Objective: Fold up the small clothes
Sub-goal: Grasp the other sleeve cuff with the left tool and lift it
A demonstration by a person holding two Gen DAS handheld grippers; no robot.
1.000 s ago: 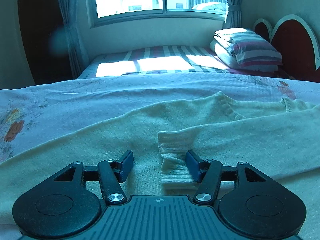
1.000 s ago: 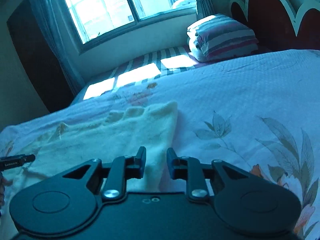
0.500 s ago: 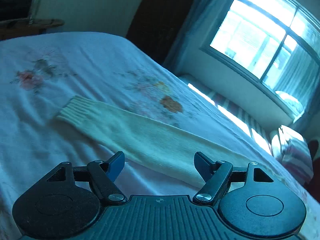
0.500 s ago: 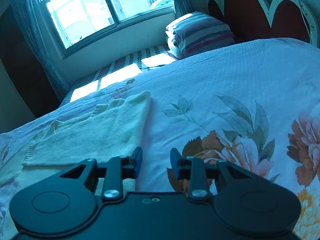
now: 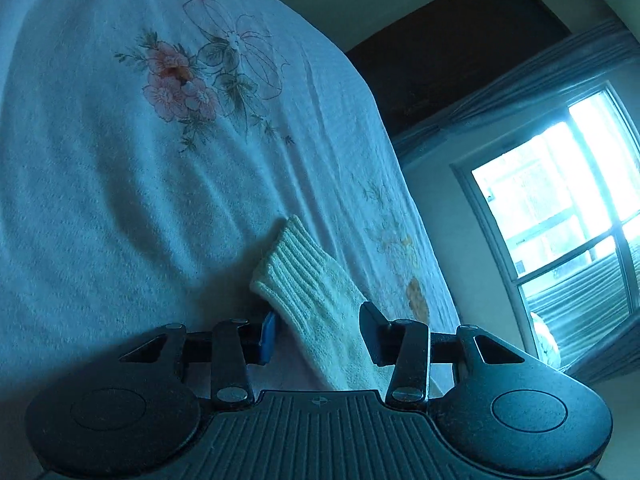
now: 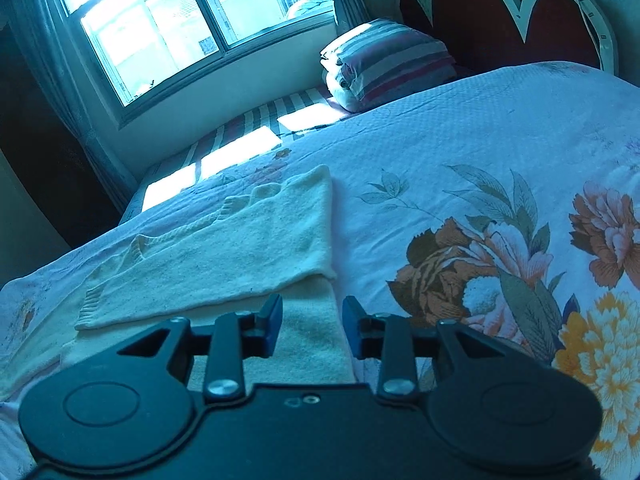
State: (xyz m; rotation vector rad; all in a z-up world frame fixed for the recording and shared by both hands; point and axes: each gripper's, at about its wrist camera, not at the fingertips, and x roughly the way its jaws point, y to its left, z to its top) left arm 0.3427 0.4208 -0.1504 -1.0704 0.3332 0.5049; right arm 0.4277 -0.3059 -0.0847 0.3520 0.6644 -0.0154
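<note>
A bedroom with a bright window (image 6: 168, 36) and a red scalloped headboard (image 6: 500, 20) held a wide bed (image 6: 460, 152) under a pale floral bedspread, striped pillows (image 6: 384, 64) stacked near its head. The cream knitted sweater (image 6: 240, 248) lay flat on the bedspread toward the window side of the bed, one sleeve already folded across the body.

In the left wrist view the other sleeve (image 5: 316, 304) ran out toward the bed's edge, its ribbed cuff (image 5: 292, 264) just ahead of the left hand-held gripper (image 5: 318, 334). That gripper's jaws stood wide, one on either side of the sleeve, closed on nothing. The right hand-held gripper (image 6: 310, 330) hovered over the sweater's lower part near its side edge, jaws parted moderately and empty.

The knit looked light, soft and limp, likely to sag and stretch if lifted by one point, and to cling slightly to the textured bedspread rather than slide. The ribbed cuff seemed the firmest place to pinch, taking both layers together; the hem corner would suit the right side.
</note>
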